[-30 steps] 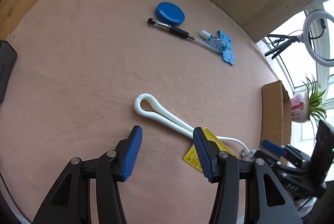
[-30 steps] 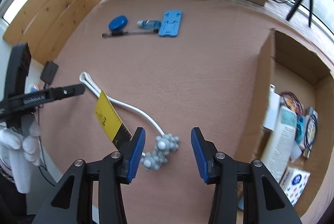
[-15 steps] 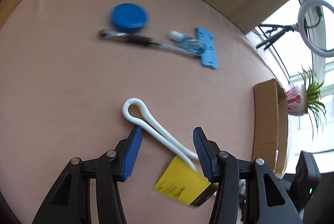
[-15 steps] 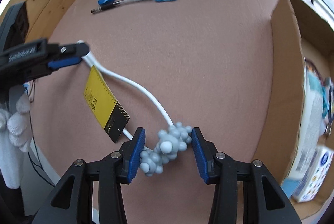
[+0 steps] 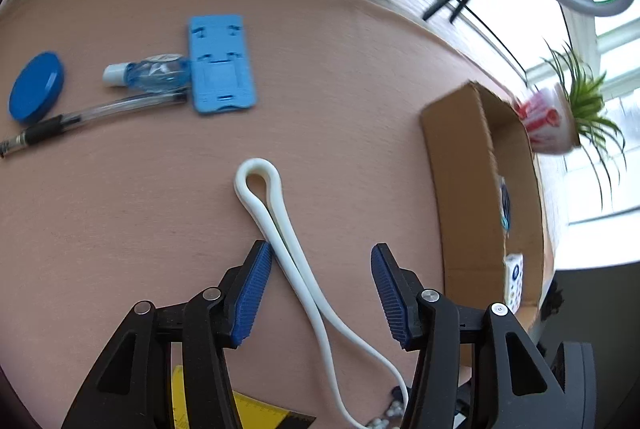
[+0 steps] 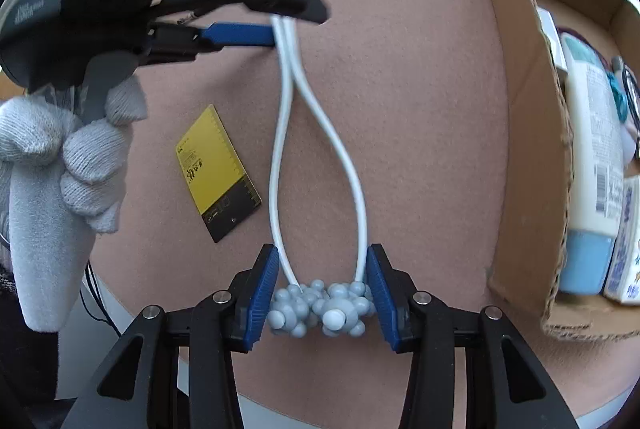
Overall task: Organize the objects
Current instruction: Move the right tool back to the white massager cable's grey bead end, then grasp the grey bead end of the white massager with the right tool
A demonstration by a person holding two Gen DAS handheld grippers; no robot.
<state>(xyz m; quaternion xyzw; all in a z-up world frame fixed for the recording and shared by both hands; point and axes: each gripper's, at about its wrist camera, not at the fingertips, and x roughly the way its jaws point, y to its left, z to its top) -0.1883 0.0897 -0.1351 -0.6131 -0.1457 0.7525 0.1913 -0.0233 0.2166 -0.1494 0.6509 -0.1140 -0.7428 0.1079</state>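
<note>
A white looped massager (image 5: 280, 229) lies on the pink mat, its grey knobbed balls (image 6: 322, 307) at the near end. My right gripper (image 6: 322, 293) has its blue pads against both sides of the balls. My left gripper (image 5: 318, 293) is open and straddles the white handle stems; the left pad touches them. In the right wrist view the left gripper (image 6: 280, 17) sits over the handle (image 6: 286, 41). A yellow and black ruler card (image 6: 216, 173) lies beside the stems.
A cardboard box (image 6: 520, 101) with bottles and packets stands at the right; it also shows in the left wrist view (image 5: 472, 165). A blue phone stand (image 5: 220, 65), small bottle (image 5: 154, 71), pen (image 5: 92, 117) and blue round lid (image 5: 36, 87) lie at the far side.
My right gripper moved forward around the grey balls and closed on them. My left gripper swung over the white handle, which now lies between its pads.
</note>
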